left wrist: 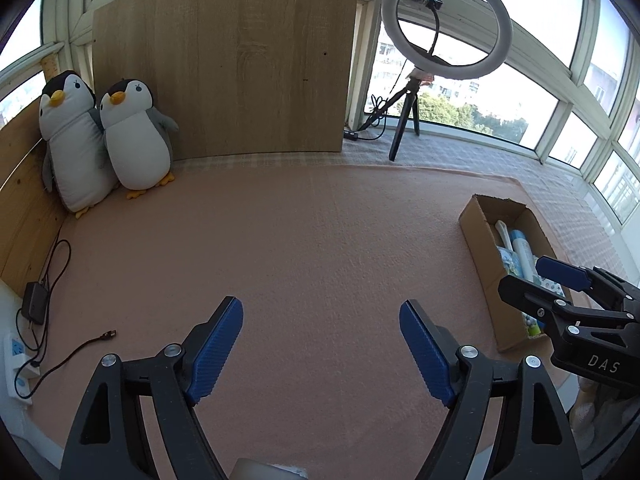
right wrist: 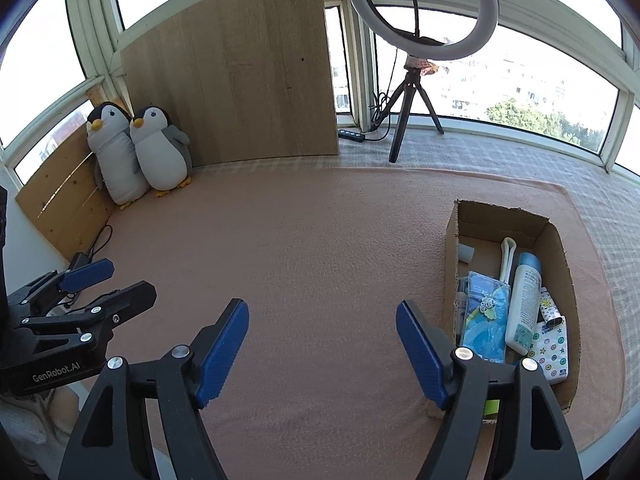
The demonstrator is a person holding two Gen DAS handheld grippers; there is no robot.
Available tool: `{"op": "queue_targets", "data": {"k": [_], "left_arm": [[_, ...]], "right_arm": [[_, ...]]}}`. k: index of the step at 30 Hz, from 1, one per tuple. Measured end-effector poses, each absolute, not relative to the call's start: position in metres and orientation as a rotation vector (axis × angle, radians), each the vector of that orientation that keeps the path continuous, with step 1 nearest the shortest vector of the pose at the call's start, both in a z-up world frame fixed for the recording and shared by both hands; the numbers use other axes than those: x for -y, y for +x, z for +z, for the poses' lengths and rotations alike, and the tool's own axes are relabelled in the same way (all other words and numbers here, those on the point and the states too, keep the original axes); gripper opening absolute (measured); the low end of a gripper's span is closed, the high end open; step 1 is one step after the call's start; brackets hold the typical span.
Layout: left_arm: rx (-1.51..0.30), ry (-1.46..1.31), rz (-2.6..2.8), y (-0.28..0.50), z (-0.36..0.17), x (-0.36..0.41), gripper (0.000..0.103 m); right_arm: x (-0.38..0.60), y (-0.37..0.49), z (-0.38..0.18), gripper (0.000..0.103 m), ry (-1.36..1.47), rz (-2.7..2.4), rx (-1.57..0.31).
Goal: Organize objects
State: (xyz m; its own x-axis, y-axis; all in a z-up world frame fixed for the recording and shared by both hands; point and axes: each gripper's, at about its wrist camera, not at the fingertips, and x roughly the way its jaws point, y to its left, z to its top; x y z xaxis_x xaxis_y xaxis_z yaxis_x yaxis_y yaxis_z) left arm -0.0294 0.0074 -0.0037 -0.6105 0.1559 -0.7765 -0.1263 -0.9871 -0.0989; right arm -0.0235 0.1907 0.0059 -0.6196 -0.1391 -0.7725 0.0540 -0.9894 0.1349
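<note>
A brown cardboard box (right wrist: 568, 264) lies on the pink blanket at the right. Inside it are a white bottle with a blue cap (right wrist: 524, 304), a blue packet (right wrist: 486, 320), a white spotted pack (right wrist: 552, 352), a white handled tool (right wrist: 507, 260) and other small items. The box (left wrist: 478, 240) also shows at the right of the left wrist view. My left gripper (left wrist: 320, 344) hovers open over bare blanket, holding nothing. My right gripper (right wrist: 322, 348) is open and empty too, just left of the box. Each gripper appears in the other's view: the right gripper (left wrist: 560, 280), the left gripper (right wrist: 92, 280).
Two plush penguins (left wrist: 104, 136) lean in the far left corner against wooden boards (left wrist: 240, 64). A ring light on a tripod (left wrist: 444, 24) stands at the back by the windows. A charger, cables and a power strip (left wrist: 16, 360) lie along the left edge.
</note>
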Motion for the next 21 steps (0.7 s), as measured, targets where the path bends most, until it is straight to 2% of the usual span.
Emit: {"op": "queue_targets", "data": {"k": [21], "left_arm": [[0.087, -1.305, 2.702, -0.032, -0.005, 0.016, 0.084]], "right_arm": [[-0.159, -0.026, 0.005, 0.073, 1.304, -2.737, 0.095]]}}
